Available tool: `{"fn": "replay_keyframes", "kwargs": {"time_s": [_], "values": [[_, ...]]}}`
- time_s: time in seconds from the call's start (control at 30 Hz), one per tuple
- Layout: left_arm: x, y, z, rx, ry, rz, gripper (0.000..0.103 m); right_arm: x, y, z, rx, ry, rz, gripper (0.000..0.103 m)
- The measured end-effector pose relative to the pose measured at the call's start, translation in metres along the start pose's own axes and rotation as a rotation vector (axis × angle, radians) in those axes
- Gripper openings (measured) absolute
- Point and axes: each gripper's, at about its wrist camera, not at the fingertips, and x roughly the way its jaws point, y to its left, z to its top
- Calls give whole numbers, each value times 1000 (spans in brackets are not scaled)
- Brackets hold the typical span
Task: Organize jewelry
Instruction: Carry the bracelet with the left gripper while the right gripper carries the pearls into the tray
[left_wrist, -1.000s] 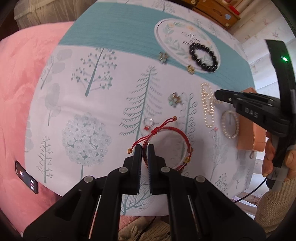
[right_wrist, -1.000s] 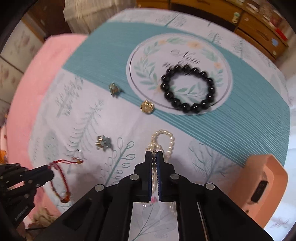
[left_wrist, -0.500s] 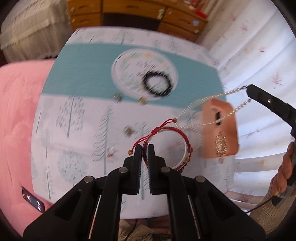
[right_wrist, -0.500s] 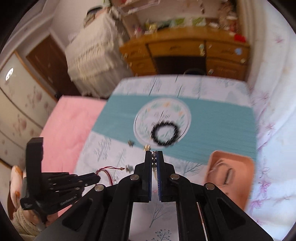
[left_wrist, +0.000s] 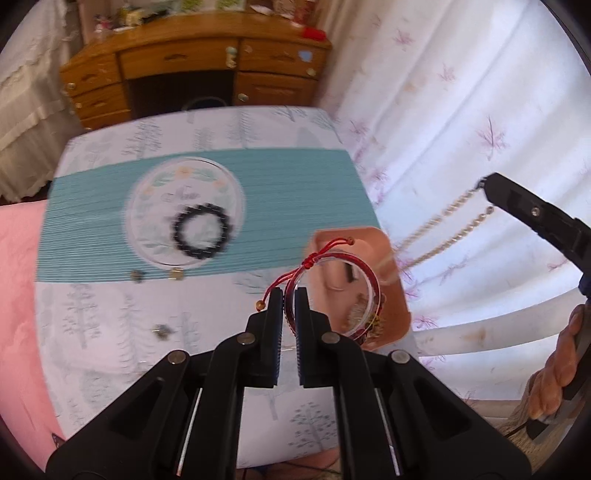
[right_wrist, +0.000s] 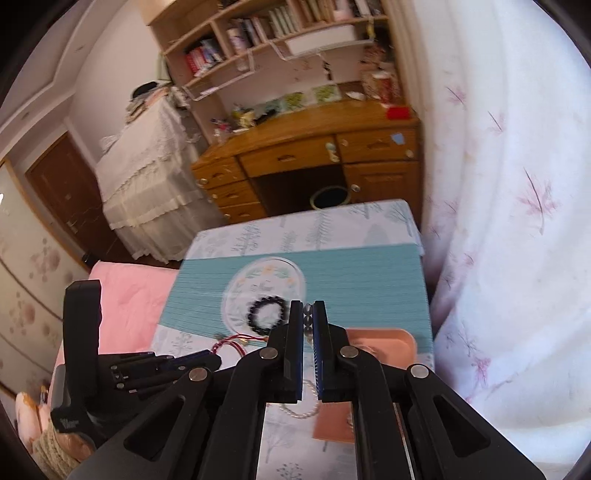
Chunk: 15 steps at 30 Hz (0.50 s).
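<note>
My left gripper (left_wrist: 290, 295) is shut on a red cord bracelet (left_wrist: 332, 280) and holds it in the air above the pink jewelry tray (left_wrist: 391, 295). My right gripper (right_wrist: 307, 314) is shut on a pearl necklace (right_wrist: 306, 321); in the left wrist view the pearl necklace (left_wrist: 443, 229) hangs from the right gripper (left_wrist: 487, 186), high at the right, down toward the tray. The tray also shows in the right wrist view (right_wrist: 391, 339). A black bead bracelet (left_wrist: 201, 230) lies on the round mat (left_wrist: 147, 206).
Small charms (left_wrist: 175, 274) (left_wrist: 136, 275) (left_wrist: 161, 329) lie on the tree-print tablecloth (left_wrist: 110, 332). A pink bed (left_wrist: 16, 277) is at the left, a wooden desk (left_wrist: 192, 66) beyond the table and a white curtain (left_wrist: 461, 110) at the right.
Both grippers have risen well above the table, carrying the red bracelet and the pearl necklace, and the left one has moved over the pink tray.
</note>
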Motion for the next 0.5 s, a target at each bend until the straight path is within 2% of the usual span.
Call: {"fn": "replay_keyframes", "kwargs": {"time_s": [0.1, 0.3, 0.4, 0.5], "values": [[34, -18, -1, 17, 51, -21, 4, 13, -23, -11, 32, 27, -27, 4], [90, -43, -13, 65, 117, -15, 4, 51, -60, -31, 91, 74, -90, 4], [112, -52, -19, 87, 151, -9, 4, 69, -71, -34, 121, 82, -86, 4], [126, -56, -26, 99, 172, -2, 4, 69, -80, -35, 138, 68, -74, 4]]}}
